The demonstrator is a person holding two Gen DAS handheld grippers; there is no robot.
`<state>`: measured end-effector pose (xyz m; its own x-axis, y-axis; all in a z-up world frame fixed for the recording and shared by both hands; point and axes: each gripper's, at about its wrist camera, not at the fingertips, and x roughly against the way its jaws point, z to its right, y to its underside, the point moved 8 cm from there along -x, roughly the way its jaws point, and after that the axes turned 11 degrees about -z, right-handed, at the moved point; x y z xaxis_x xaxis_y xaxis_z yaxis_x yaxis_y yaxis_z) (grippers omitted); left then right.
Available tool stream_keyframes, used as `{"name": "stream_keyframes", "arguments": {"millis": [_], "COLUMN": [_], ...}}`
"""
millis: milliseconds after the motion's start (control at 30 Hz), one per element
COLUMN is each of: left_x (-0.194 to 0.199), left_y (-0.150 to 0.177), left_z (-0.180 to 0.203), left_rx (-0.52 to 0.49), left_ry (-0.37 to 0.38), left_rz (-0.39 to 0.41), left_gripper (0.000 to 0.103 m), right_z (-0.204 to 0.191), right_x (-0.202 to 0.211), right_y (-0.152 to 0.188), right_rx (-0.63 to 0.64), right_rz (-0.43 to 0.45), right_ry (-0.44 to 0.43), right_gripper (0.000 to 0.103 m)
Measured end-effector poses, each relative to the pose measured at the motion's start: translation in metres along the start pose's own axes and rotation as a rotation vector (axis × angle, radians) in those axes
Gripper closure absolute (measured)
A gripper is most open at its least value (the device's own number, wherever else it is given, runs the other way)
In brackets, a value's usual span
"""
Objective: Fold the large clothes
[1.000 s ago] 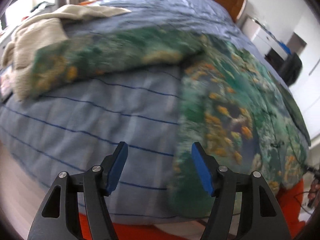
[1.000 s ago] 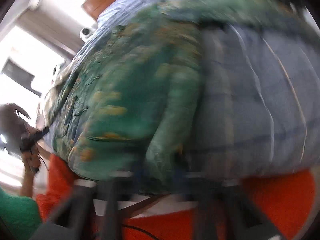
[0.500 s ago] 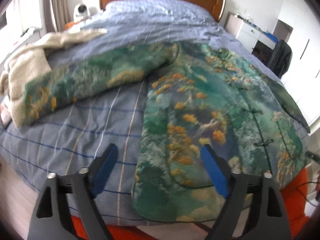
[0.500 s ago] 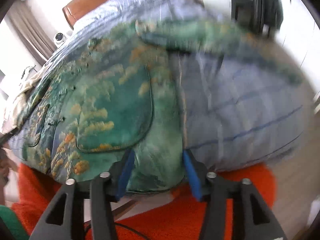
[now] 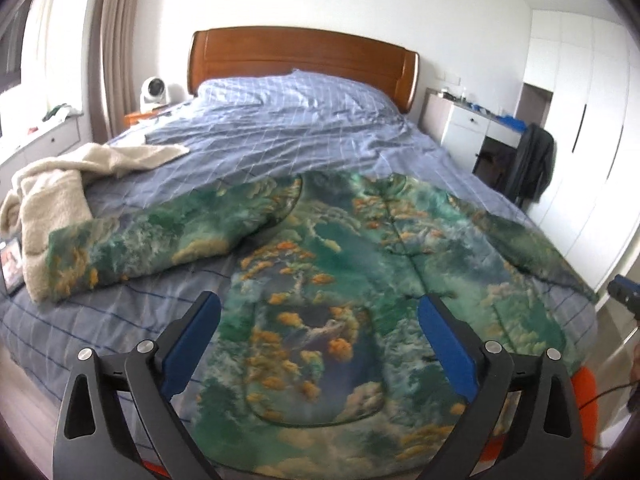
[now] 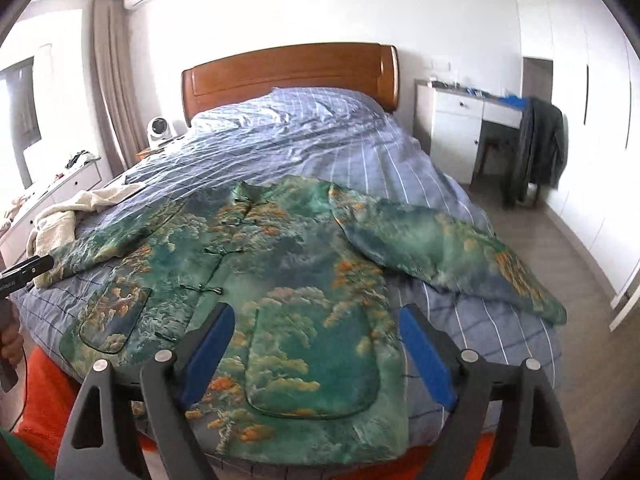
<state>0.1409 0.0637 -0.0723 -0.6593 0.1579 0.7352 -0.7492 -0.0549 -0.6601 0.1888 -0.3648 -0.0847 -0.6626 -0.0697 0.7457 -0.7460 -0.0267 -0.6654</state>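
A: Where is the green patterned jacket (image 5: 360, 280)?
B: Spread flat, front up, across the foot of the bed (image 5: 280, 140), sleeves out to both sides. A cream garment (image 5: 56, 196) lies beside one sleeve.
A: And the tools?
B: The left tool (image 5: 319, 334) and right tool (image 6: 316, 346) both hover above the hem, blue pads spread wide, grasping nothing.

A green padded jacket (image 5: 352, 280) printed with orange foliage and pale clouds lies face up and spread flat across the foot of a bed, both sleeves (image 6: 448, 252) stretched outward, its knotted front fastenings (image 6: 208, 290) closed, two patch pockets (image 6: 316, 360) showing, the hem reaching the mattress edge.
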Motion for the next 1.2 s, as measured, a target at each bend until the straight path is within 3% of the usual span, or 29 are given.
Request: {"name": "stream_keyframes", "arguments": {"millis": [133,233,467,667,833,933,1033,1133,1200], "left_x": [-0.019,-0.026,-0.01,0.0,-0.012,-0.013,-0.009,-0.001,0.002], "left_y": [0.016,0.029,0.028,0.012,0.023,0.029,0.024,0.011,0.003], "left_z": [0.008,0.016,0.035,0.046,0.058,0.072,0.077,0.075,0.069], "left_rx": [0.042,0.015,-0.109,-0.157,-0.204,-0.321,-0.393,-0.344,-0.279], "left_ry": [-0.003,-0.004,-0.001,-0.019,-0.017,-0.024,-0.065,-0.054,-0.021], "left_rz": [-0.114,-0.164,-0.104,-0.016,-0.052,-0.057,-0.031,0.002,0.005], "left_gripper": [0.002,0.001,0.001,0.001,0.001,0.001,0.001,0.001,0.001], "right_z": [-0.014,-0.022,-0.051,-0.052,-0.051,-0.05,-0.049,-0.048,-0.048], "right_x": [-0.008,-0.012,-0.021,-0.004,0.006,0.01,0.006,0.004,0.005], "right_y": [0.002,0.005,0.023,0.006,-0.008,-0.009,-0.005,-0.001,-0.001], "right_rx": [0.023,0.025,0.093,0.115,0.144,0.16,0.174,0.178,0.168], "right_rz": [-0.021,-0.045,-0.083,0.006,0.059,0.077,0.06,0.051,0.057], "right_ry": [-0.01,0.005,0.015,0.052,0.075,0.094,0.08,0.067,0.054], "right_gripper": [0.017,0.017,0.017,0.017,0.017,0.016,0.009,0.0,0.0]}}
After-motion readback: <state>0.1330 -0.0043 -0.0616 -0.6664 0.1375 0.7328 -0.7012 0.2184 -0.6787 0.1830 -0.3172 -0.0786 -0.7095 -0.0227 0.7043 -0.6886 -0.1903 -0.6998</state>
